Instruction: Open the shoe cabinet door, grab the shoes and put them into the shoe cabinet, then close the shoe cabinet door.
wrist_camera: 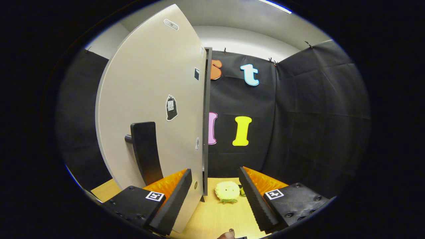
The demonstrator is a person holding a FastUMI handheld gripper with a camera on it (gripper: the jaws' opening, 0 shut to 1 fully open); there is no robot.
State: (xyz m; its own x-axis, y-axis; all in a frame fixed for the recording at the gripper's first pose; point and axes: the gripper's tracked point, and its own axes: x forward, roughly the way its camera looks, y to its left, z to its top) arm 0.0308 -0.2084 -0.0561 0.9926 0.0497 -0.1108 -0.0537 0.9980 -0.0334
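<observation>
Wooden floor [212, 215] beneath parted fingers [186, 189] straddling stickered cabinet door [149, 99].

Bright overhead light, fisheye-warped edges

Shoe cabinet door [149, 99] — pale grey, with dark edge and black handle [146, 151]. Shoe [227, 191] — pale yellow, fluffy, with green trim. Table [215, 215] — light wood grain.

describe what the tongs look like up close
The tongs have two long, wedge-shaped fingers with ribbed inner faces. Each sits on a blocky black mount with screw holes and a square black-and-white marker on top. The fingers are spread apart.
</observation>
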